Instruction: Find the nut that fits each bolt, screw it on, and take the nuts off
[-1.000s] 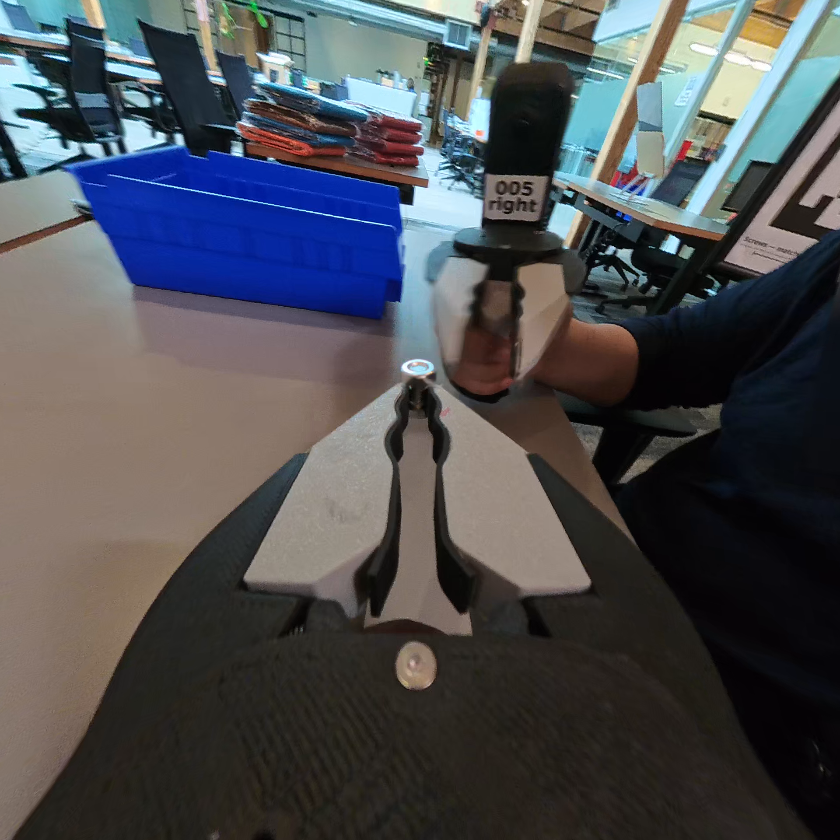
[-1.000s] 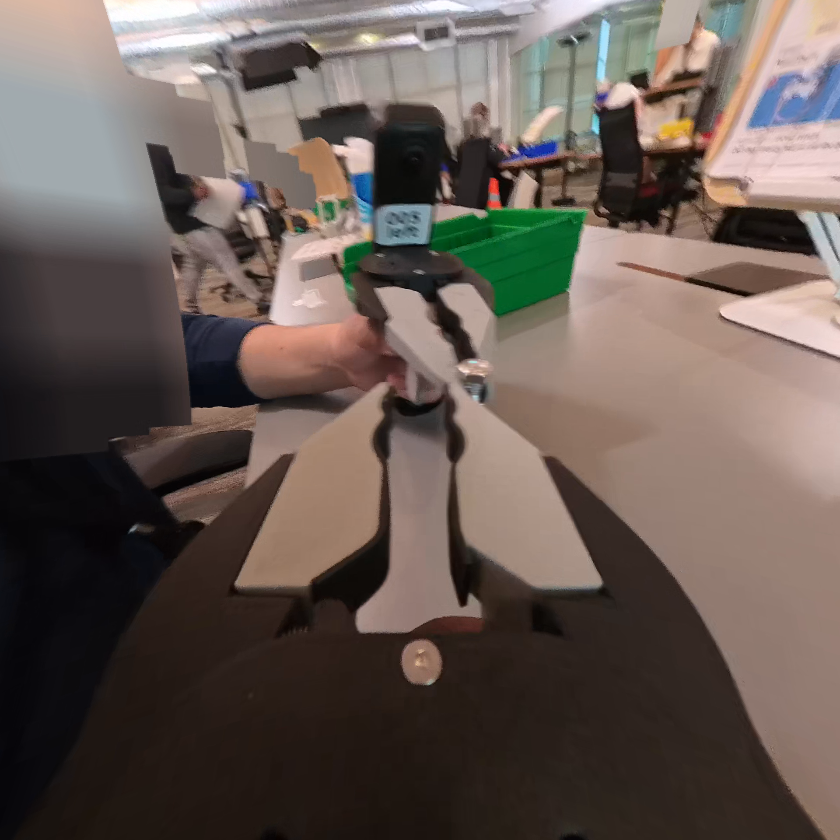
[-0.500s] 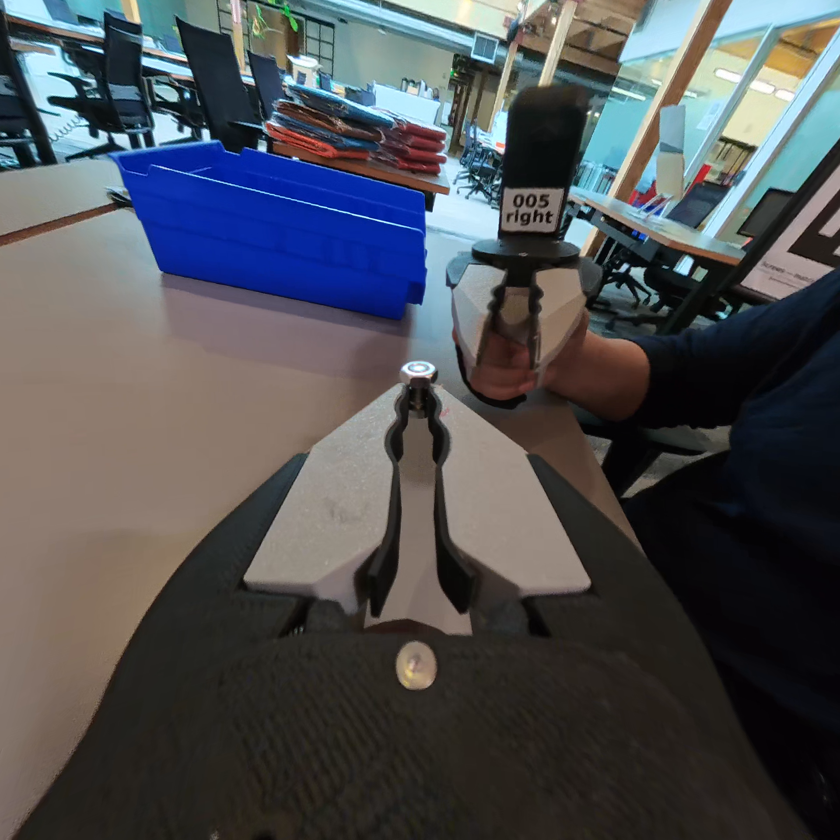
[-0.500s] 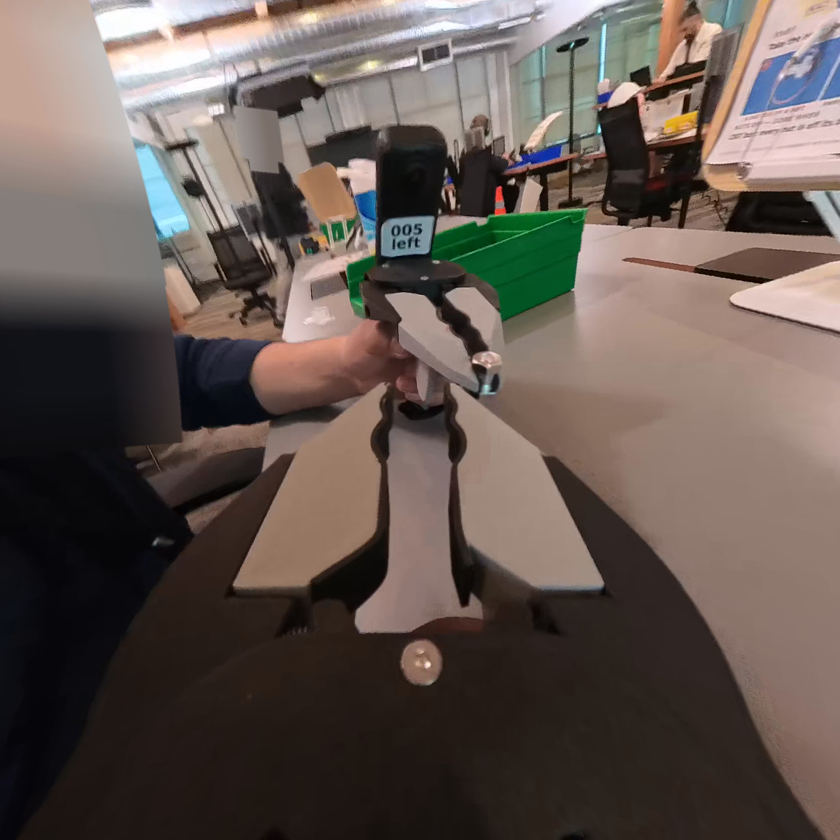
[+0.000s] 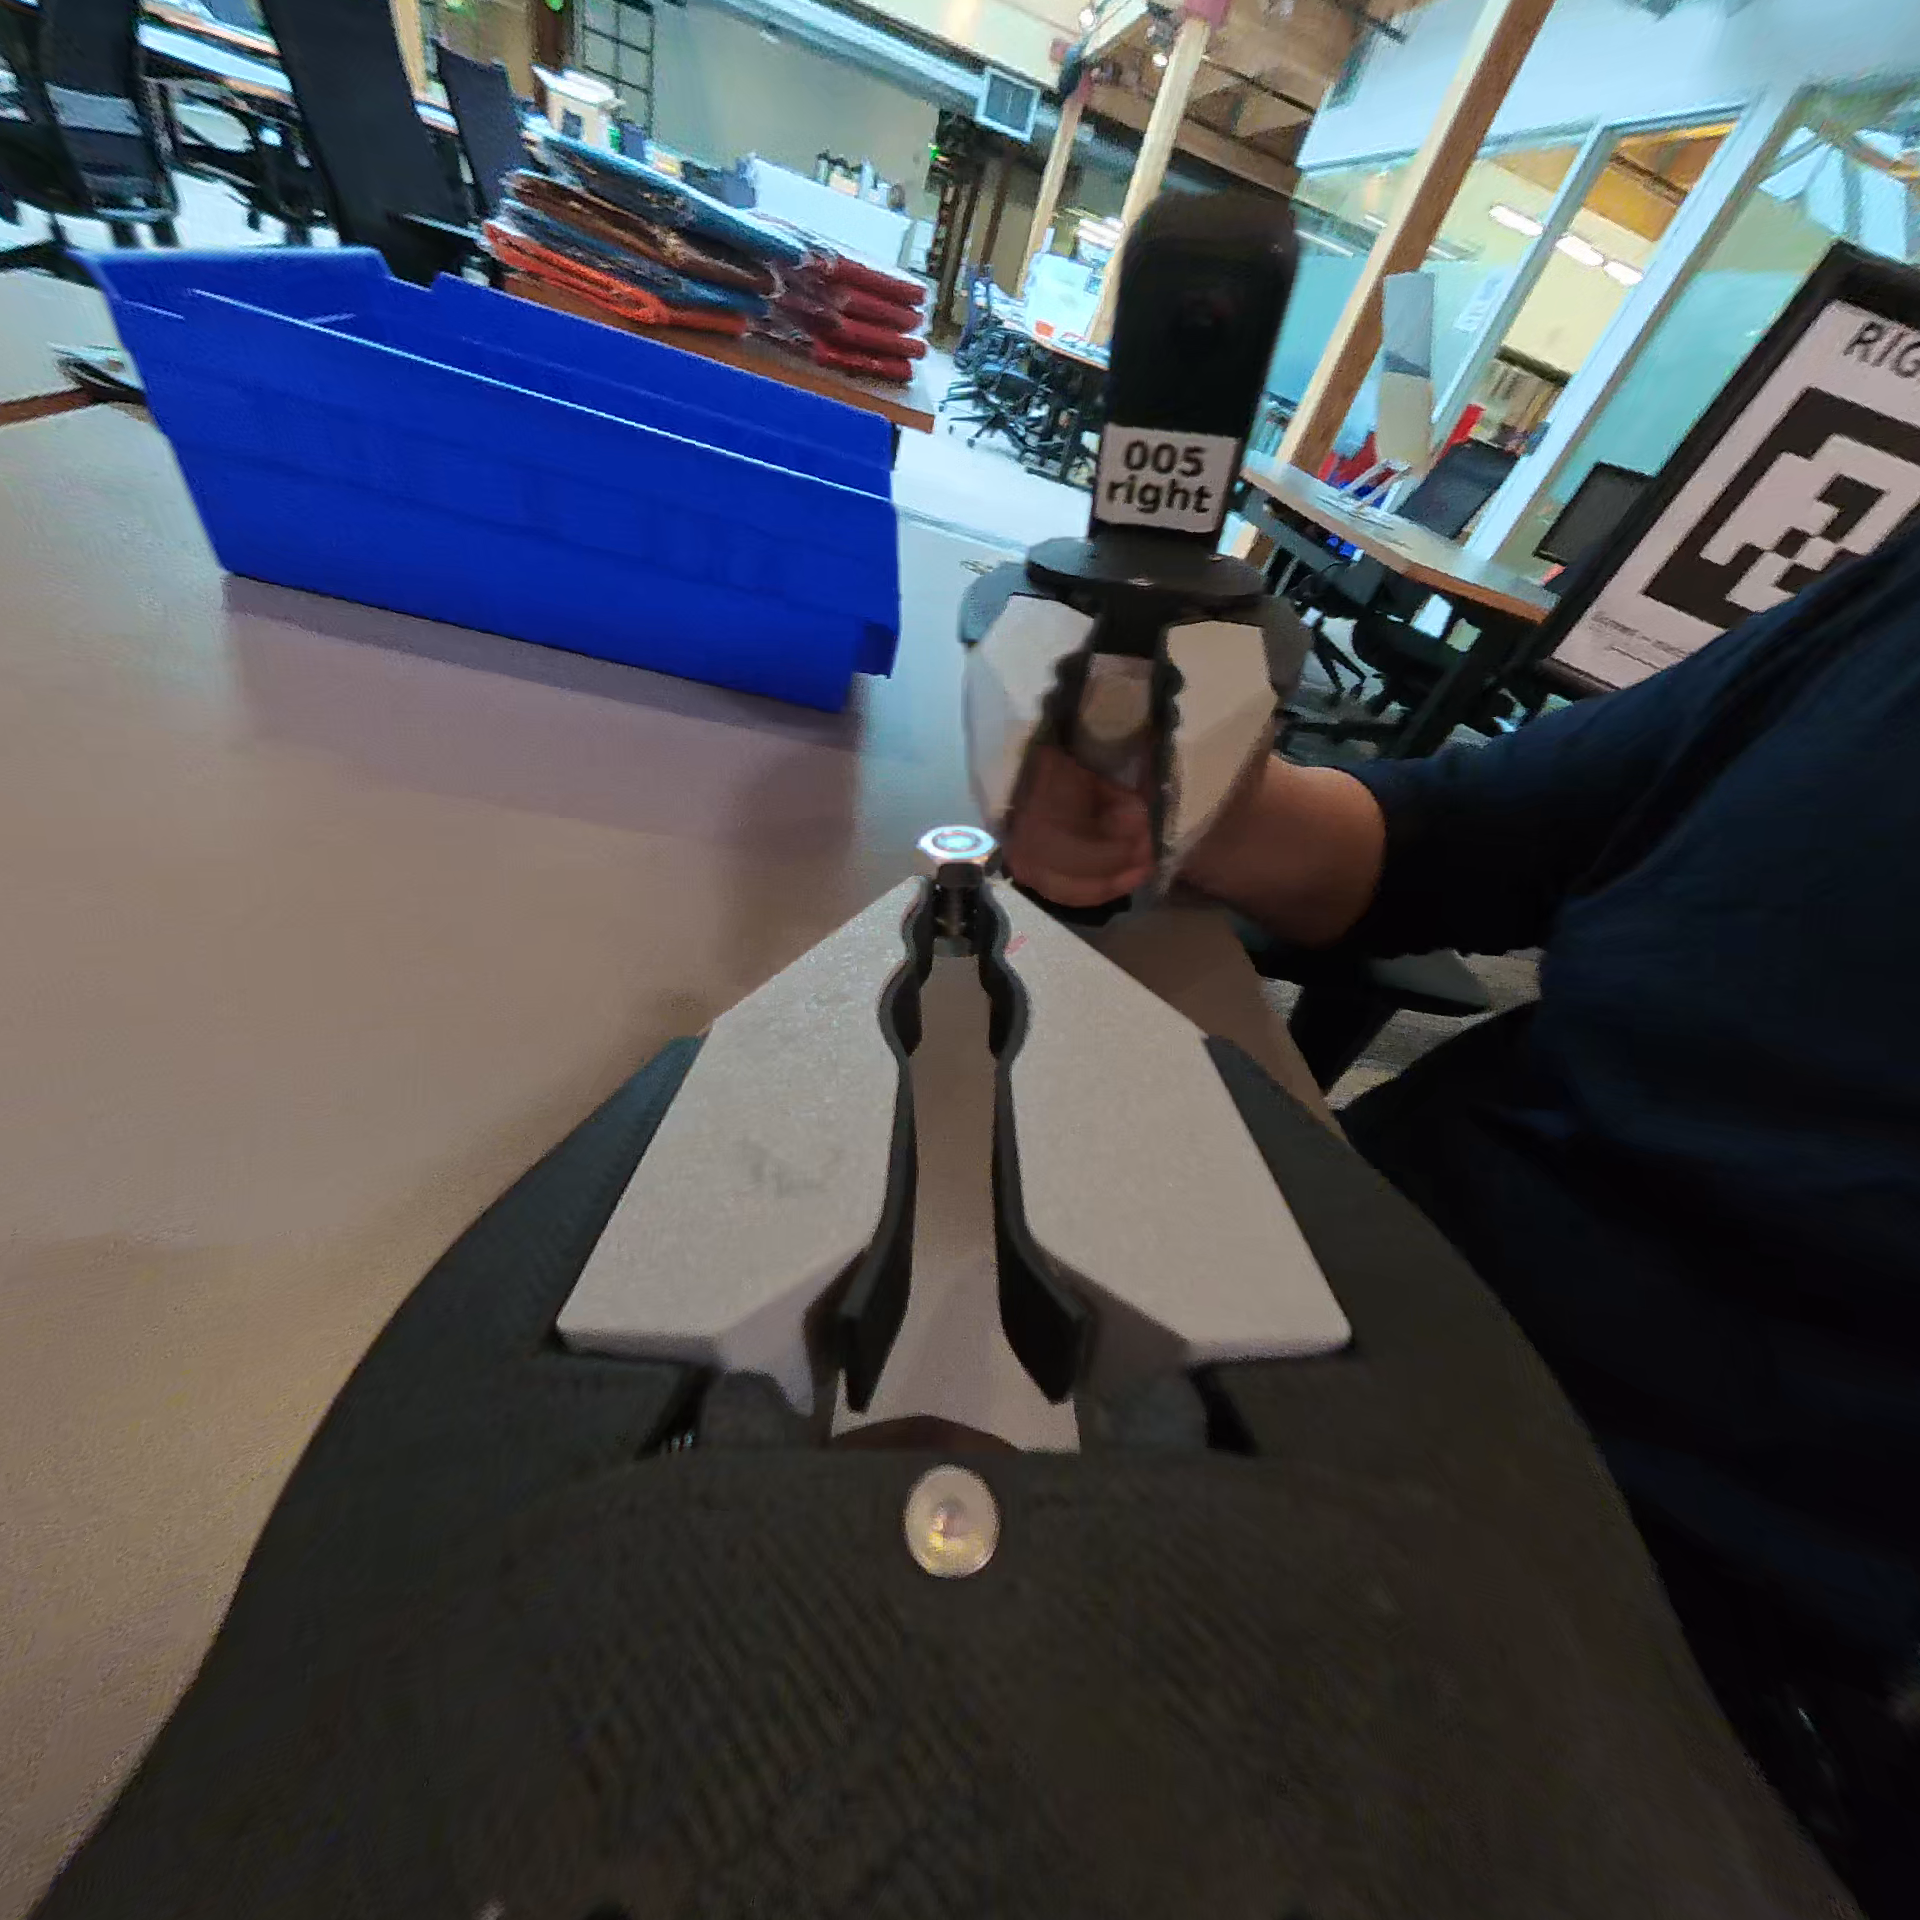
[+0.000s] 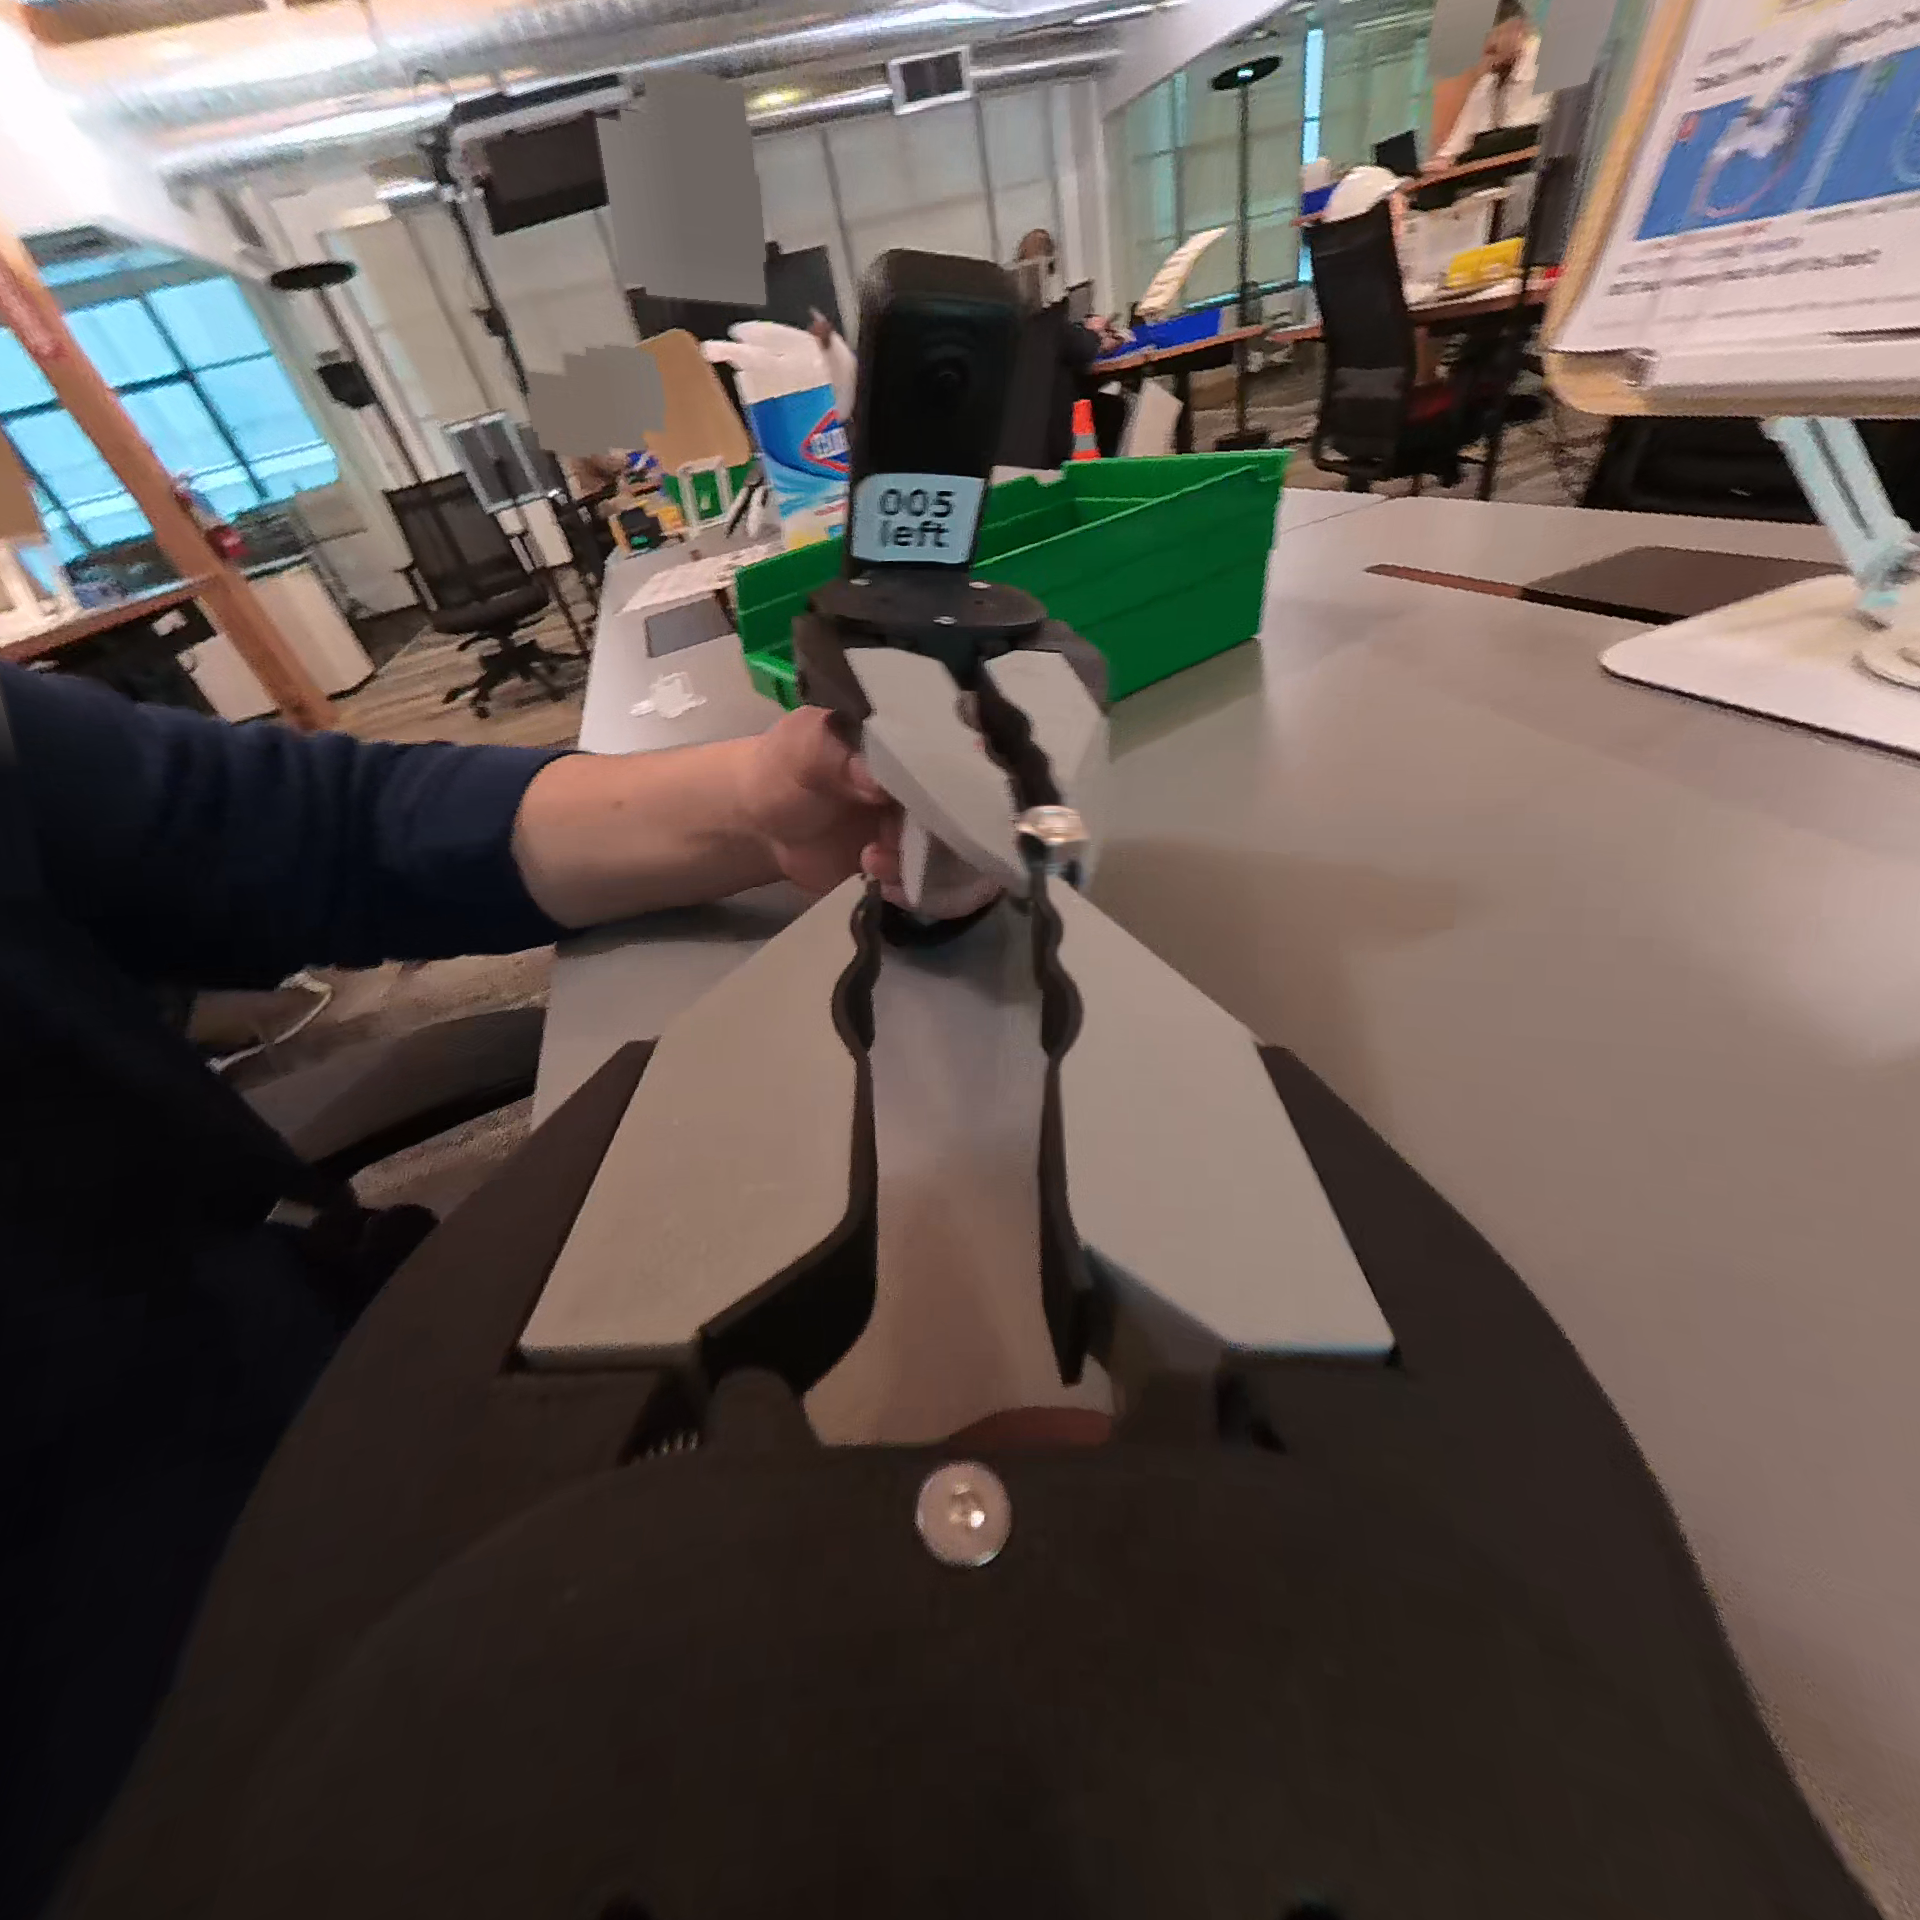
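An open office with rows of chairs and desks lies behind a plain grey table [image 5: 312,935]. A blue bin [image 5: 520,499] stands toward the table's far side in the left wrist view, and a green bin [image 6: 1122,561] sits near the far edge in the right wrist view.

The left claw [image 5: 958,914] is clenched on a bolt [image 5: 958,883], gripping its shank at the very tips, with the silver hex head [image 5: 958,844] standing upright just above the fingers. In the right wrist view the same bolt [image 6: 1051,836] shows at the tip of that claw, held in the air above the table near its front edge.

The right claw [image 6: 956,914] is released, its fingers parted with nothing between them, and it faces the left one from close by. No nut is visible on the bolt or on the table; whether one sits on the thread below the fingers cannot be told.

The step in hand appears to be bringing the two claws together over the bolt. To do it well, the left claw should keep the bolt vertical and steady. The right should come in level with the shank, centred on its axis, and close only once square to it. A tip grip this shallow could let the bolt pivot or slip if it is pushed sideways.
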Tool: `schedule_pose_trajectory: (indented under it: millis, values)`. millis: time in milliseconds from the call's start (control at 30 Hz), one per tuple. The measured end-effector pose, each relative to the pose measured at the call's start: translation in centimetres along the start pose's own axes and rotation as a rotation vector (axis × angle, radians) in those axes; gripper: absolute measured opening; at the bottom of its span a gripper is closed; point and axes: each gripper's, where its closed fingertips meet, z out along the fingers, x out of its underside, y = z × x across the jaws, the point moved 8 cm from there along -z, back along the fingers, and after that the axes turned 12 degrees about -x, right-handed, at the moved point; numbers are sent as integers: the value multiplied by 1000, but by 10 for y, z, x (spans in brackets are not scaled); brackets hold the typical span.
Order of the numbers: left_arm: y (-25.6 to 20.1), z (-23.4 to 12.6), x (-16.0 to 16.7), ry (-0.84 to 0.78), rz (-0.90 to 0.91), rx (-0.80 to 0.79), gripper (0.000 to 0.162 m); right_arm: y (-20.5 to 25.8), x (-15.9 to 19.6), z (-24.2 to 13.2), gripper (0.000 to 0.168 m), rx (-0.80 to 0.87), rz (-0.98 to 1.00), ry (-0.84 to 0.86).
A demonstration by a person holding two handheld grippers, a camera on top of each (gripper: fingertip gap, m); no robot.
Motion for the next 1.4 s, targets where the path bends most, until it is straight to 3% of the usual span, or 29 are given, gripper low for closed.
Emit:
schedule_pose_trajectory:
  millis: [67,200,333,500,700,900,1133,1400]
  values:
    - [-5,2,0,-2,23,23,5,-5,2,1,39,30,29,8]
    - [-16,9,-4,-43,5,40,5,-3,4,4,36,70,-26,55]
    - [-7,3,-7,-76,-120,74,5,-1,2,2,34,233,-275,145]
    - [2,-1,-6,-74,-273,126,5,17,-7,14,36,228,-586,264]
    - [-3,3,-2,-29,-304,180,5,13,-7,25,38,303,-876,428]
    - [-1,5,1,-7,-348,190,5,12,-3,27,21,331,-979,463]
    - [0,8,5,8,-393,217,5,10,-1,24,20,302,-935,449]
    - [0,7,5,51,-293,138,10,10,5,26,20,343,-998,493]
